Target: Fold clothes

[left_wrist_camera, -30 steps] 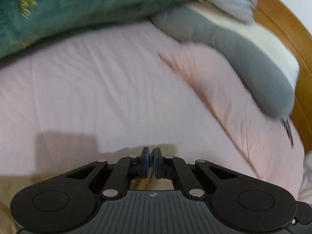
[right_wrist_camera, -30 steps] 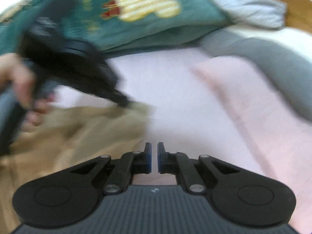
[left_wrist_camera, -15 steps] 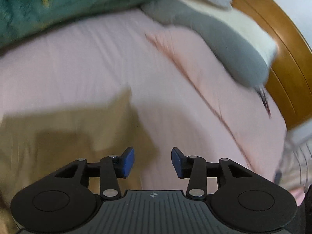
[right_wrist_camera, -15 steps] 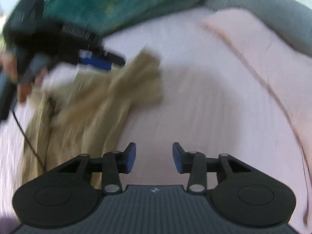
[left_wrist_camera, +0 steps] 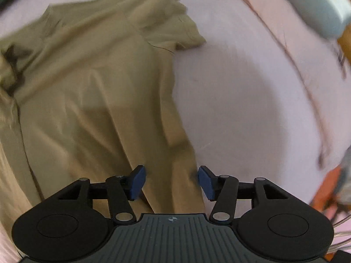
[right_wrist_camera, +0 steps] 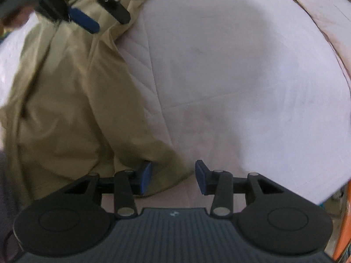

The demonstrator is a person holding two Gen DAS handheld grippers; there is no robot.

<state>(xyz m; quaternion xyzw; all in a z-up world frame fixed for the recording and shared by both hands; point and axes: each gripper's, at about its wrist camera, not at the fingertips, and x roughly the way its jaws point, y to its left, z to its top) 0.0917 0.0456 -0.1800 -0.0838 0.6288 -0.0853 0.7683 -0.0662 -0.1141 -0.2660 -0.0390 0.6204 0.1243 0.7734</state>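
A khaki shirt lies spread and creased on the pink bed sheet, one sleeve pointing to the far side. My left gripper points down over the shirt's right edge. Its jaws are opening; cloth lies under the gap, untouched by the pads. In the right wrist view the same shirt fills the left. My right gripper hovers over its rounded lower corner, jaws opening, nothing pinched. The left gripper shows at the top left, above the cloth.
A grey pillow and a wooden headboard lie at the far right. Something orange sits past the bed's right edge, also seen as an orange strip. A hand holds the left gripper. Bare sheet spreads right of the shirt.
Both grippers were shut a second ago and now stand open. The left one let go of the khaki cloth. Both swept back along the bed and tipped downward, bringing the spread shirt into view.
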